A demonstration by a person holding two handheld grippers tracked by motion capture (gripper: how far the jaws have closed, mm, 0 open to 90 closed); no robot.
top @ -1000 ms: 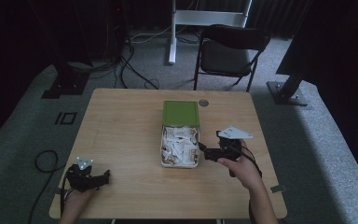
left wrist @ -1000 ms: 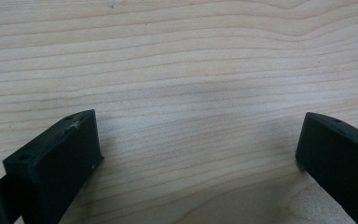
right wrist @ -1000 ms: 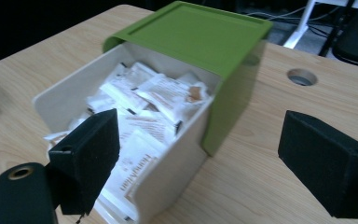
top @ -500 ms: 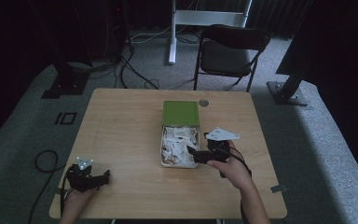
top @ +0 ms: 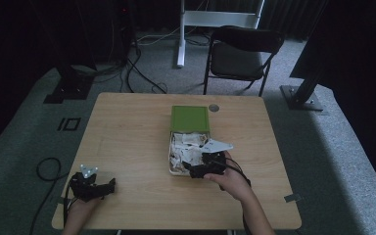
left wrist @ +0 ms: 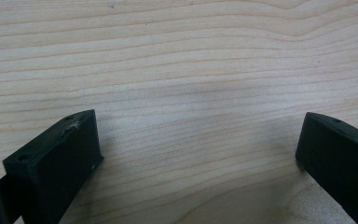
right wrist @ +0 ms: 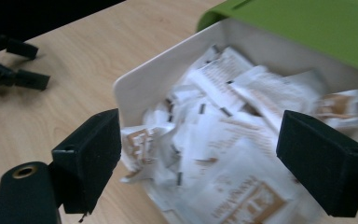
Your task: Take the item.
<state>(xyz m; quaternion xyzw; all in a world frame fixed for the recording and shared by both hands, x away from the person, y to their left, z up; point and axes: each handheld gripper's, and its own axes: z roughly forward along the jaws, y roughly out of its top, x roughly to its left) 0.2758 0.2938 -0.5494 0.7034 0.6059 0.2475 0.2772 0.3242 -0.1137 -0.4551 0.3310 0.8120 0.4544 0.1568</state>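
The white box sits near the middle of the tabletop with its green lid lying flat just behind it — so the contents are open to reach from the person's side. It is heaped with white paper packets printed in brown, loose and overlapping, some riding up against the near wall.

The right gripper hangs at the box's front right corner, angled in toward the heap. Its jaws stand wide apart with nothing between them, straddling the packets in the right gripper view; this looks like the set-up for picking one out, though which packet I cannot tell.

The left gripper rests well apart at the near left corner of the tabletop, jaws spread and empty over bare wood — parked, by the look of it, out of the way.
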